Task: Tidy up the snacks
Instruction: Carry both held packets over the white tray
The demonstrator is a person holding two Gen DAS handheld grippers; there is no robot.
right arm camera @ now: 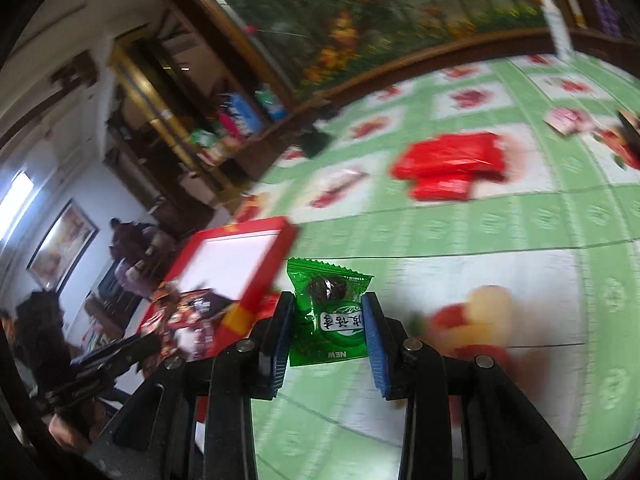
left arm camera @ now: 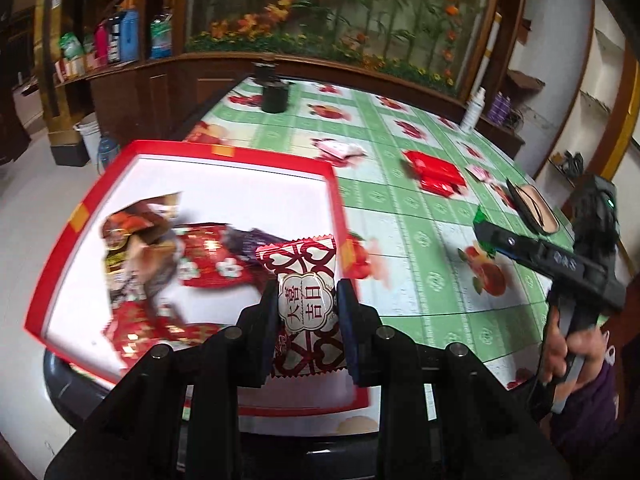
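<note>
Left gripper [left arm camera: 307, 312] is pinched on a red-and-white candy [left arm camera: 306, 312] above the red tray [left arm camera: 200, 151], toward its 3 o'clock rim.
Right gripper [right arm camera: 329, 320] is clamped on a green sachet [right arm camera: 328, 314], carried over the tablecloth [right arm camera: 520, 240]; both wrappers are judged light, crinkly, slippery, best held mid-body.

Green floral tablecloth [left arm camera: 404, 216], black cup [left arm camera: 275, 97], white spray bottle [left arm camera: 474, 109], shelved bottles [left arm camera: 129, 34]

Soft daylight, heavy motion blur on my right view.
Fisheye bends edges; box [left arm camera: 192, 184] floor glares white; counter [right arm camera: 500, 248] smeared, window [right arm camera: 16, 200] blown out.
</note>
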